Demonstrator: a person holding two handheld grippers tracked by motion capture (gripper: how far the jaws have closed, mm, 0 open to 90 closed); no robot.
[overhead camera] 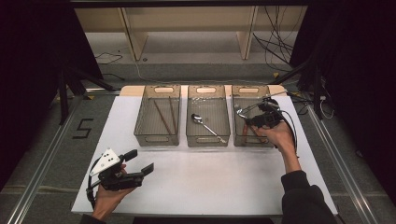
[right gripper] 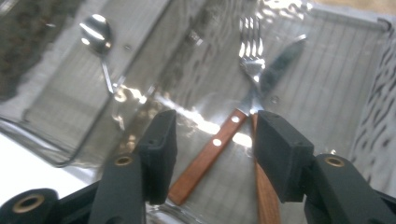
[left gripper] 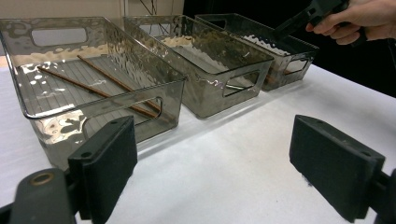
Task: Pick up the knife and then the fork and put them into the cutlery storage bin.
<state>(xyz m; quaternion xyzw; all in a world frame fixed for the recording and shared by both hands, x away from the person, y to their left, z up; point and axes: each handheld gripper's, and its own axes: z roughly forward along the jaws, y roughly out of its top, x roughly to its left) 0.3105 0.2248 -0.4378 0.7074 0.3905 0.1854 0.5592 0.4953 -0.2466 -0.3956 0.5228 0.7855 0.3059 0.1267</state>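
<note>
Dark room; metal rails on a grey floor flank a white table (overhead camera: pixel 205 182), with wooden shelving beyond. Across the table's far half stand three clear plastic bins in a row.

The left bin (overhead camera: pixel 158 115) holds a pair of brown chopsticks (overhead camera: pixel 166 116) lying on its floor. The middle bin (overhead camera: pixel 208 115) holds one metal spoon (overhead camera: pixel 205 124), lying diagonally. The right bin (overhead camera: pixel 250 116) holds a fork (right gripper: pixel 224 135) with a wooden handle and, beside it and crossing at the neck, a knife (right gripper: pixel 275 60) whose wooden handle passes under the right jaw in the right gripper view.

The right gripper (right gripper: pixel 212 140) hangs over the right bin, pointing down into it. Its jaws stand parted, with the fork's handle lying on the bin floor in the gap, touched by neither pad. Judgement: the fork appears set down and let go.

The left gripper (overhead camera: pixel 140 163) rests low over the near left of the table, jaws spread wide, nothing between them, well apart from the bins.

Judgement: sorting of cutlery by kind looks near complete. Each bin has its own sort, and no loose cutlery shows on the bare table. What seems left is to draw the right gripper out of the bin.
</note>
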